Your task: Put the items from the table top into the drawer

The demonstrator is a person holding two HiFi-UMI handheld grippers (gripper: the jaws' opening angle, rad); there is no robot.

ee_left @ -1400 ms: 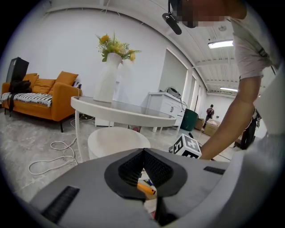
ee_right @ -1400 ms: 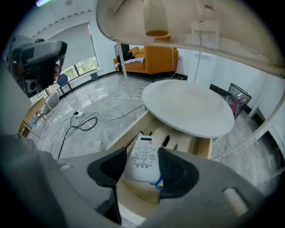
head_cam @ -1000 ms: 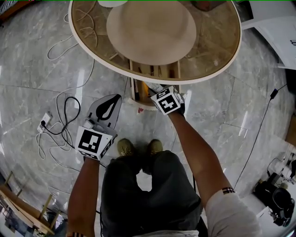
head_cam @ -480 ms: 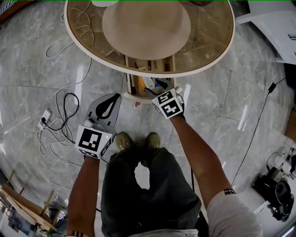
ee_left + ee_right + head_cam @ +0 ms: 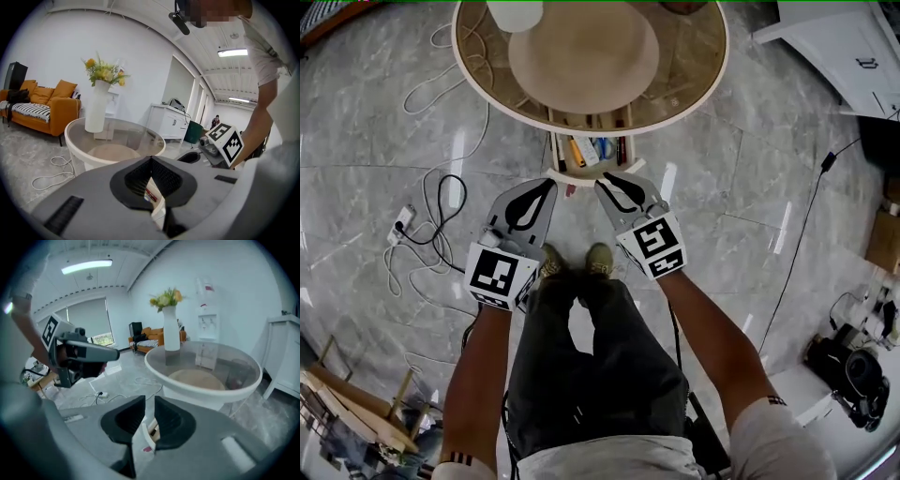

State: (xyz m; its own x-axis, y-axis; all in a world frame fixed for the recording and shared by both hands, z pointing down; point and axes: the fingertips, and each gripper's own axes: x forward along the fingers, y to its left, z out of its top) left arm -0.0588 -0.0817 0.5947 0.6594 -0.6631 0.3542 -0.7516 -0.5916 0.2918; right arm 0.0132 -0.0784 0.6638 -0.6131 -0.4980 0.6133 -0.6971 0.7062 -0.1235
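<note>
Grey plastic left gripper (image 5: 542, 187), jaws pressed together, and matching right gripper (image 5: 609, 181), jaws closing on nothing, are hovering just in front of the open white drawer (image 5: 586, 172) under the round glass-topped table (image 5: 694, 101), seemingly free because the orange, blue and red pen-like items (image 5: 591, 150) are already lying inside that drawer.

I'm looking down on a glossy floor (image 5: 750, 187) of pale grey marble tiles, seamed with thin dark joints. A power strip (image 5: 401, 222) lies on it among trailing leads. The walls (image 5: 56, 42) are plain white. Against one stands an orange sofa (image 5: 51, 105) with a striped throw (image 5: 28, 110) — further along, a white cabinet (image 5: 168, 123) and a dark green bin (image 5: 193, 132). Strip lights (image 5: 233, 52) burn on the ceiling. A wide window (image 5: 86, 315) has its blind partly down, and a water dispenser (image 5: 206, 301) stands at the wall.
</note>
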